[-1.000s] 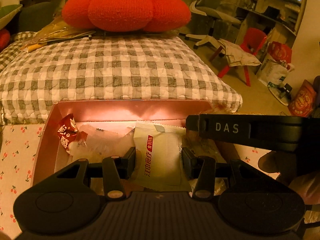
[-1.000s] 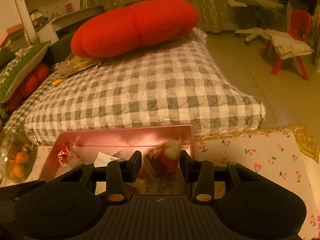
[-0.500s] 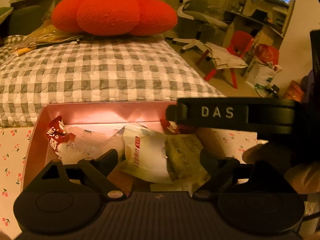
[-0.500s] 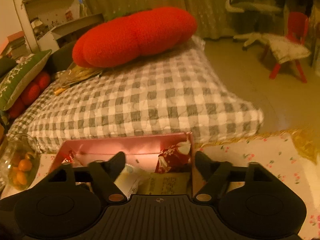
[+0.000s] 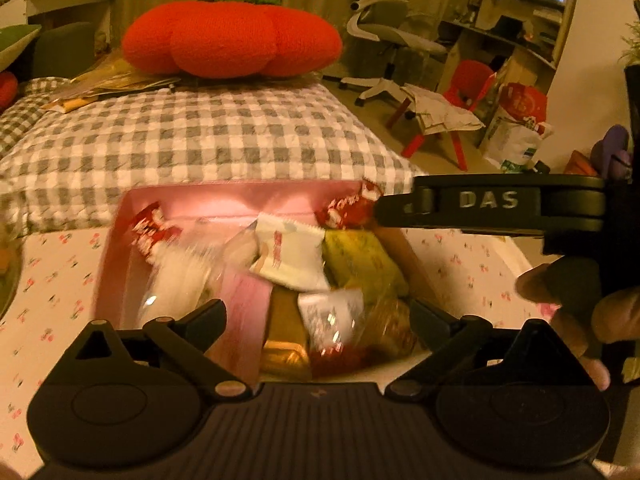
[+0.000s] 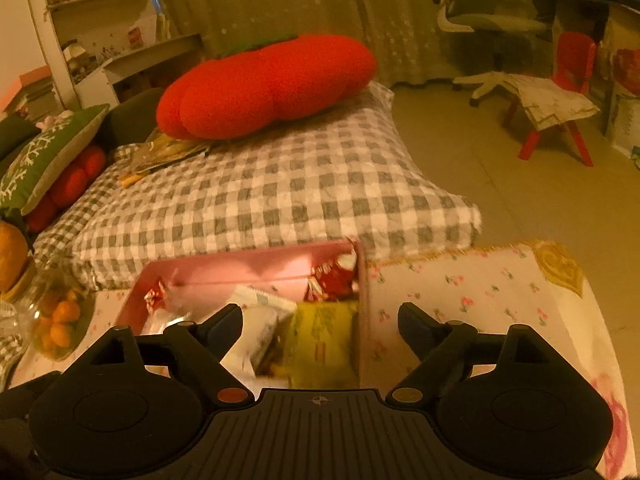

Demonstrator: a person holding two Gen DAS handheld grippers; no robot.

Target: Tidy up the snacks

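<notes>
Snacks (image 5: 288,256) all sit heaped in the pink box (image 5: 120,248), straight ahead and below both claws. Left gripper (image 5: 318,326) and right gripper (image 6: 320,322) are opening wide, apparently holding nothing, though it's blurry.

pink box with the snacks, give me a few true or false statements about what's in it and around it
1. The pink box holds several snack packets. True.
2. The left gripper is clamped on the white packet. False: its jaws are opening, and the packet lies loose in the box.
3. A red cushion sits on the checked mattress. True.
4. The box stands on bare wood. False: it stands on a cherry-print cloth.
5. The yellow packet lies outside the box. False: it lies inside, by the right wall.
</notes>
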